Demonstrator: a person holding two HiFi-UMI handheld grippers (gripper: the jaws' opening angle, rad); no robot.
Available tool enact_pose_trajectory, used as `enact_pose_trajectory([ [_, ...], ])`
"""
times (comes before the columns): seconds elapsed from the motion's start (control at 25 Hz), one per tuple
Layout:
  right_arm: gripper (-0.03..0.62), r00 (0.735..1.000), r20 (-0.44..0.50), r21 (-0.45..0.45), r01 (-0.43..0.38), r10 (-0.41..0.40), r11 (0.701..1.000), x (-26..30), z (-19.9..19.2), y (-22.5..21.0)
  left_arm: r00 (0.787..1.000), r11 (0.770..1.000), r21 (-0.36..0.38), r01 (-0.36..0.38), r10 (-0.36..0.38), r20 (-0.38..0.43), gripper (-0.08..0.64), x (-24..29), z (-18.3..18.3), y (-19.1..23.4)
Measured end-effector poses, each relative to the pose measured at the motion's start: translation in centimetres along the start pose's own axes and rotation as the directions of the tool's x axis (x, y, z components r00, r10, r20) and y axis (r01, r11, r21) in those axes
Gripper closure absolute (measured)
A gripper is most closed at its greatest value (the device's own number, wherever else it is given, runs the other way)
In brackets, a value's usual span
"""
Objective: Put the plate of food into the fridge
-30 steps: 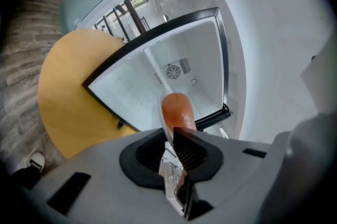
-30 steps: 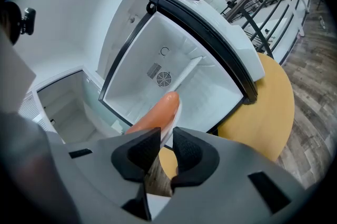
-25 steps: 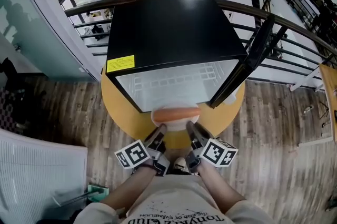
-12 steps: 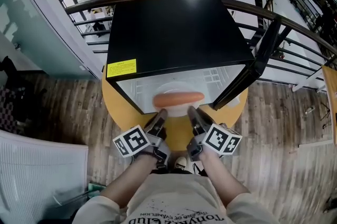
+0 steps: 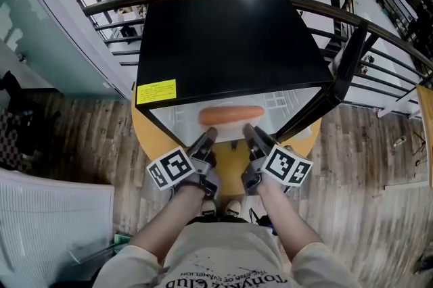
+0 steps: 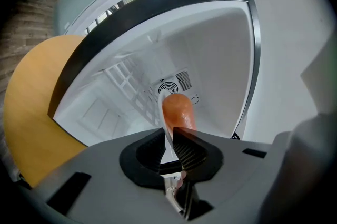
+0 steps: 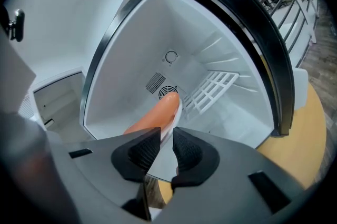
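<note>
A white plate carries a long orange sausage and sits level at the mouth of the open black fridge. My left gripper is shut on the plate's near left rim and my right gripper is shut on its near right rim. The left gripper view has the plate's rim edge-on between the jaws of the left gripper, with the sausage beyond. In the right gripper view the right gripper pinches the plate below the sausage.
The fridge stands on a round yellow table, with its door swung open to the right. A white wire shelf lies inside the white interior. A dark railing runs behind, above a lower floor. A white panel lies on the wooden floor at left.
Both grippers have carried the plate forward and slightly up, from over the table's front edge to the fridge opening. The grip on both rims is unchanged.
</note>
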State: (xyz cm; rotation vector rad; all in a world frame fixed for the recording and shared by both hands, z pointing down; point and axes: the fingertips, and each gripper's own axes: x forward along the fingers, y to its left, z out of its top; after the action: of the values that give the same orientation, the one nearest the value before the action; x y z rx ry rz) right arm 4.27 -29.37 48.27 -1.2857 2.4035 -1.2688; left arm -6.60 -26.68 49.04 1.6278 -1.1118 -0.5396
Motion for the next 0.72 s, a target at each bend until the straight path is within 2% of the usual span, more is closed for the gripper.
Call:
enact_pose_trajectory([
  [0.72, 0.502, 1.0, 0.008, -0.041, 0.013, -0.013, 0.999, 4.6, 1.9, -1.0, 0.999, 0.999, 0.001, -0.043, 0.042, 0.034, 0.499, 3.5, 3.0, 1.6],
])
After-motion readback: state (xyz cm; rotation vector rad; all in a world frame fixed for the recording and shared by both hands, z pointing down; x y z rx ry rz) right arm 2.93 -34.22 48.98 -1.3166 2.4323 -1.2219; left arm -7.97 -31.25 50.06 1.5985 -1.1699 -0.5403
